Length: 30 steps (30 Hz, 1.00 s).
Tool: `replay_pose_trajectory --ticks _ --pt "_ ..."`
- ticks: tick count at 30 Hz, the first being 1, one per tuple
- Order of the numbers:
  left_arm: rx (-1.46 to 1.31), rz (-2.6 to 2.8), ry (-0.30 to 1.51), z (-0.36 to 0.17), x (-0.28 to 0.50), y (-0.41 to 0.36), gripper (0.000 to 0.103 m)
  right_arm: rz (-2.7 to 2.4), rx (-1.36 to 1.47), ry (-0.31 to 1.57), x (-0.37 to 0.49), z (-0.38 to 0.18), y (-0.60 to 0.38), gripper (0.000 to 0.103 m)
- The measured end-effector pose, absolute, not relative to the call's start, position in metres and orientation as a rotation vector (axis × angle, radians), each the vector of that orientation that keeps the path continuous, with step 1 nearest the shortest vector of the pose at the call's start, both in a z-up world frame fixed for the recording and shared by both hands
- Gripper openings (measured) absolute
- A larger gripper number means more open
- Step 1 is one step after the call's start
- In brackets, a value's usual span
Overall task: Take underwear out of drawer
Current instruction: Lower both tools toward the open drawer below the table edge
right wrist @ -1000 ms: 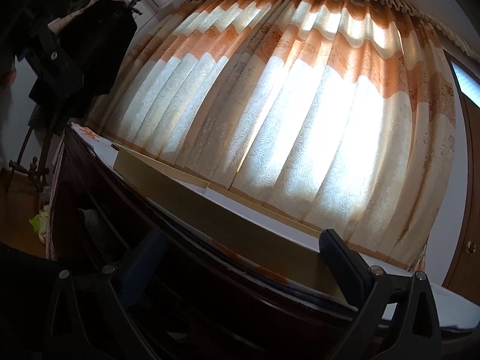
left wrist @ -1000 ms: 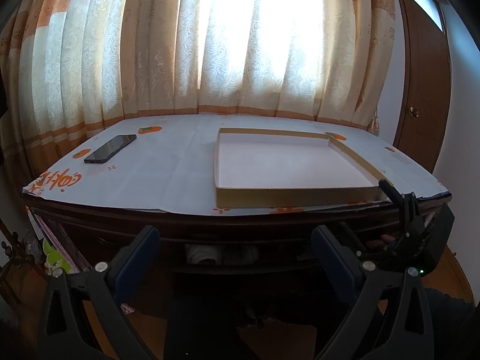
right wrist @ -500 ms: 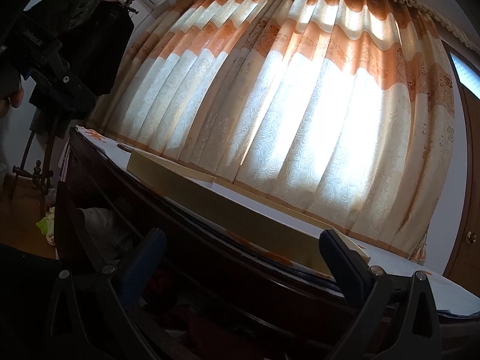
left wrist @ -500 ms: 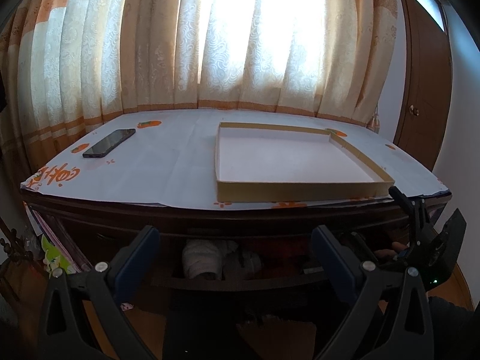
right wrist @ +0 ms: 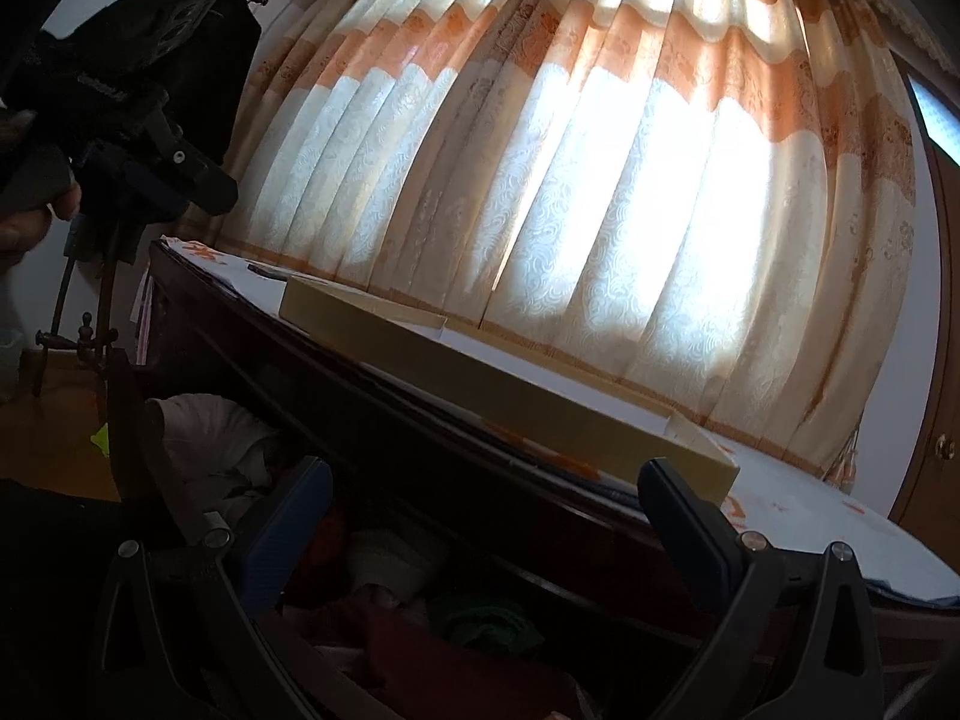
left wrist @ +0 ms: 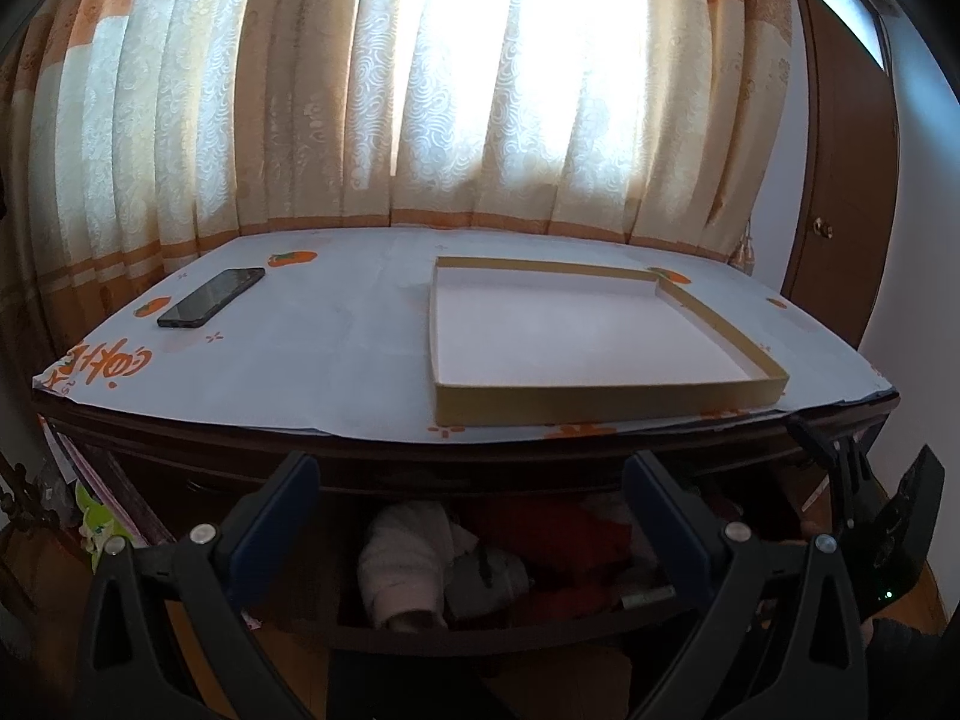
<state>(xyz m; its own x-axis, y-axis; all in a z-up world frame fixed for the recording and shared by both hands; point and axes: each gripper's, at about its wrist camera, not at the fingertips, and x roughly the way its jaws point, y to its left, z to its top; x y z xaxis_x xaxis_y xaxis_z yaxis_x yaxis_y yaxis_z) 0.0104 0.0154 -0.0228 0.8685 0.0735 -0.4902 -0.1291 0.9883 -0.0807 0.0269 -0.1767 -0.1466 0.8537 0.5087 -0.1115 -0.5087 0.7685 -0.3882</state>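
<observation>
The dark wooden drawer [left wrist: 480, 639] under the table stands pulled out. Rolled clothes lie in it: a pale pink roll [left wrist: 402, 570], a grey piece [left wrist: 486, 582] and red cloth [left wrist: 558, 546]. My left gripper [left wrist: 468, 516] is open and empty, in front of the drawer above the clothes. My right gripper [right wrist: 480, 516] is open and empty over the drawer's right part, above a pale roll [right wrist: 390, 564], green cloth [right wrist: 480, 618] and red cloth [right wrist: 432, 654]. The right gripper also shows in the left wrist view [left wrist: 864, 516], at the drawer's right end.
A shallow cardboard box lid [left wrist: 600, 402] lies on the white tablecloth [left wrist: 330, 348], right of centre. A black phone [left wrist: 210, 297] lies at the left. Orange and cream curtains [left wrist: 480, 90] hang behind. A wooden door [left wrist: 852, 180] is at the right. A coat stand [right wrist: 78, 336] is left.
The drawer has slid out toward me, and the clothes in it have come into view. The right gripper has moved back with it and now hangs over the open drawer.
</observation>
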Motion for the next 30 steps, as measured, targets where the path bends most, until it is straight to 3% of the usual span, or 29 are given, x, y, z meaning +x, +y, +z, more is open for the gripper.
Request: replay_pose_trajectory --ticks 30 --pt "-0.087 0.083 0.575 -0.030 0.022 0.021 0.103 0.538 -0.404 0.181 0.008 -0.144 -0.181 0.103"
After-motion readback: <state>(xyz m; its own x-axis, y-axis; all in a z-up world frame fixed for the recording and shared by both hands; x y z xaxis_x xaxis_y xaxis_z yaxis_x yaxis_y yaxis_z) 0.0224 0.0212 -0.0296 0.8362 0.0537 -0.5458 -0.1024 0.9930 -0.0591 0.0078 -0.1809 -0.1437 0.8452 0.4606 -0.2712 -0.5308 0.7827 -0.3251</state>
